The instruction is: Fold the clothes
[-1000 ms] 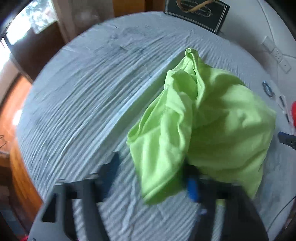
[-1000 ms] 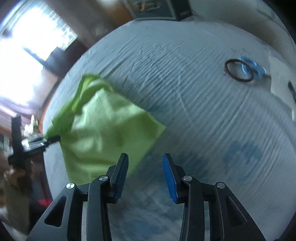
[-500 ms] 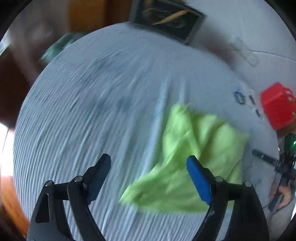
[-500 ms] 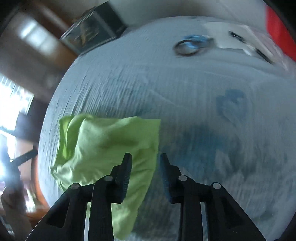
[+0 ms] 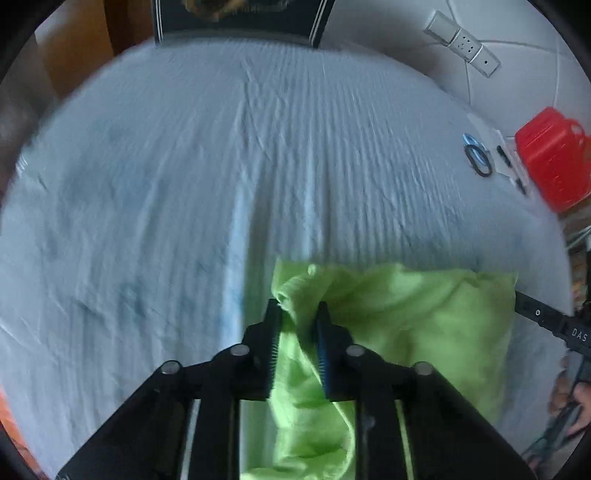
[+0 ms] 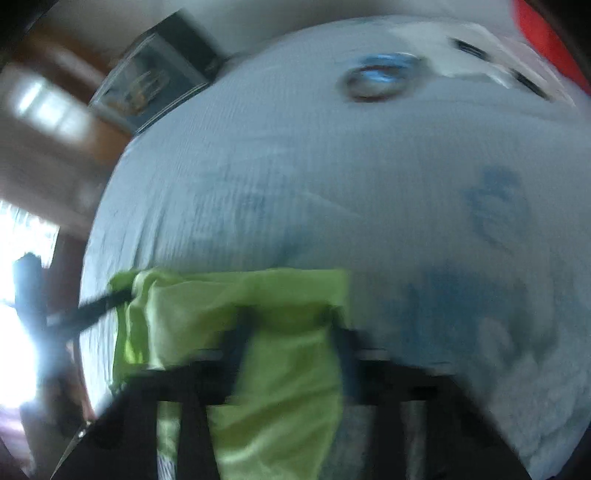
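Left wrist view. The left gripper (image 5: 297,306) has its black, ridged fingers (image 5: 274,332) narrowed on a bunched fold of the lime-green garment (image 5: 406,317). The garment is a thin, soft knit, roughly rectangular, lying near the front edge of the bed (image 5: 221,166) with its long axis running left to right; its far edge is nearly straight and its gathered left end rises between the fingers. A loose length hangs down toward the camera. At the garment's right corner the dark tip of the right gripper (image 5: 535,314) touches the cloth. The bed is covered in a pale blue-white sheet with fine ribbed wrinkles. On its far right lie a dark ring (image 5: 479,162) overlapping a blue ring (image 5: 471,142), beside a red basket (image 5: 550,158). A dark framed picture (image 5: 240,18) leans at the head of the bed, and wall sockets (image 5: 463,42) sit on a white wall.

Right wrist view, heavily blurred. The right gripper (image 6: 291,325) has garment (image 6: 280,369) cloth between its fingers (image 6: 236,347), which stand moderately apart; whether they clamp it cannot be told. The garment spreads leftward from here, its top edge level, to where the left gripper (image 6: 96,306) meets its far corner. Behind are the sheet (image 6: 332,166), the rings (image 6: 376,77), the picture (image 6: 155,85), brown wood and a bright window (image 6: 14,295).
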